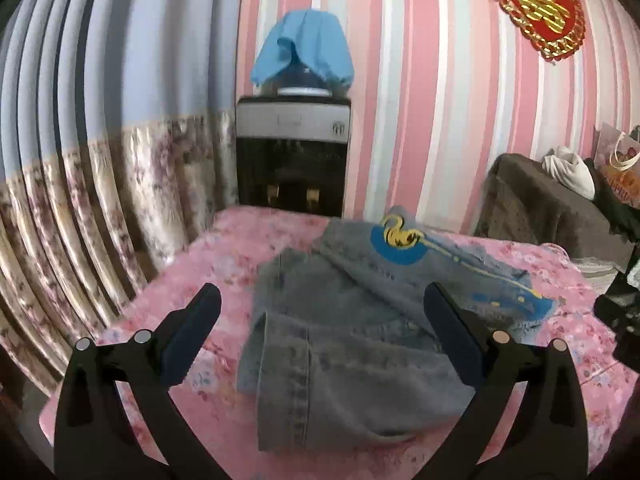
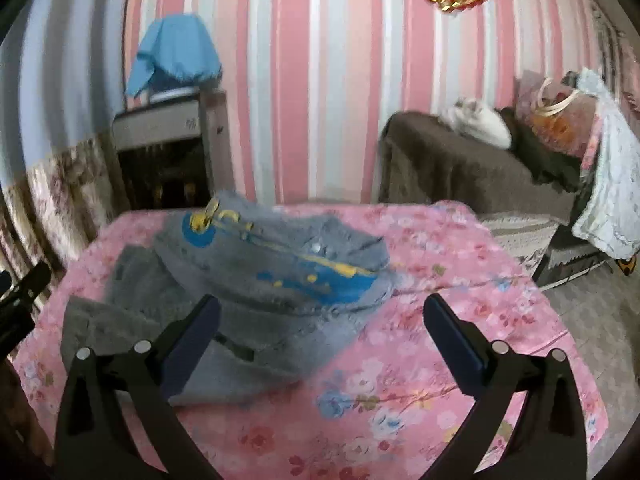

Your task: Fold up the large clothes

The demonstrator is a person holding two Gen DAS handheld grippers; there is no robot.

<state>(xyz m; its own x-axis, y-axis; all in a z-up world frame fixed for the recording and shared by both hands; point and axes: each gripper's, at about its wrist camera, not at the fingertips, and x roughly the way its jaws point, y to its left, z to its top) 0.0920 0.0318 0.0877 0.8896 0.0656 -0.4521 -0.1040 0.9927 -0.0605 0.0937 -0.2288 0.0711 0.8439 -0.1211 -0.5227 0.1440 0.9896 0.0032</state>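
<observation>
A grey-blue denim garment with a blue and yellow print lies partly folded on a table covered by a pink floral cloth. My left gripper is open and empty, hovering just above the garment's near part. In the right wrist view the garment lies left of centre on the cloth. My right gripper is open and empty, above the garment's right edge. Part of the left gripper shows at the left edge.
A water dispenser under a blue cover stands behind the table by the striped wall. Curtains hang at left. A brown-covered sofa with bags and clothes stands at right.
</observation>
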